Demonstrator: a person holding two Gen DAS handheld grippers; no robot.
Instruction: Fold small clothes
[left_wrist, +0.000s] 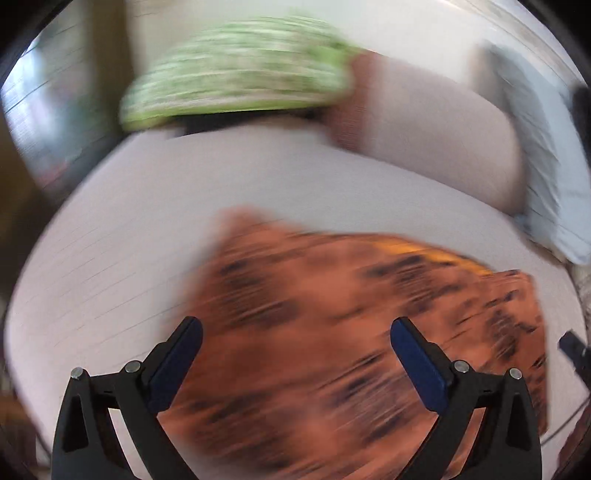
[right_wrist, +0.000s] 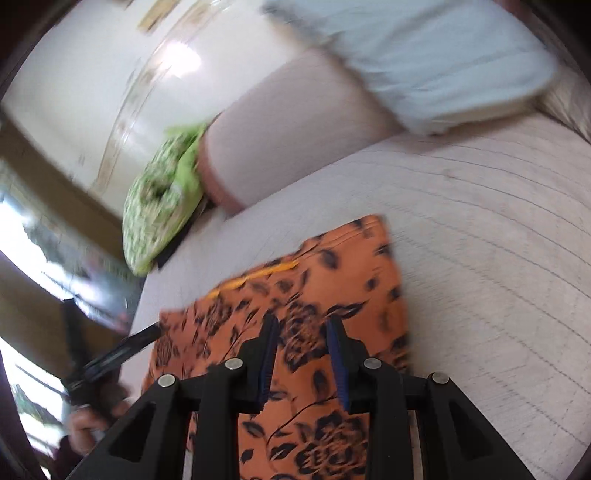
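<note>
An orange garment with a black flower print (left_wrist: 332, 332) lies flat on the pale sofa seat (left_wrist: 129, 221); the left wrist view is motion-blurred. My left gripper (left_wrist: 295, 328) is wide open and empty above the garment's near part. In the right wrist view the same garment (right_wrist: 332, 280) lies folded into a rough rectangle. My right gripper (right_wrist: 303, 325) hovers over it with the fingers partly open and nothing between them. The left gripper's tip (right_wrist: 144, 338) shows at the garment's left edge.
A green patterned cushion (left_wrist: 240, 74) (right_wrist: 159, 206) sits at the seat's far end beside the sofa armrest (left_wrist: 424, 122) (right_wrist: 295, 122). A light blue pillow (right_wrist: 424, 55) (left_wrist: 546, 184) rests on the sofa back. The seat's left edge drops off to the floor.
</note>
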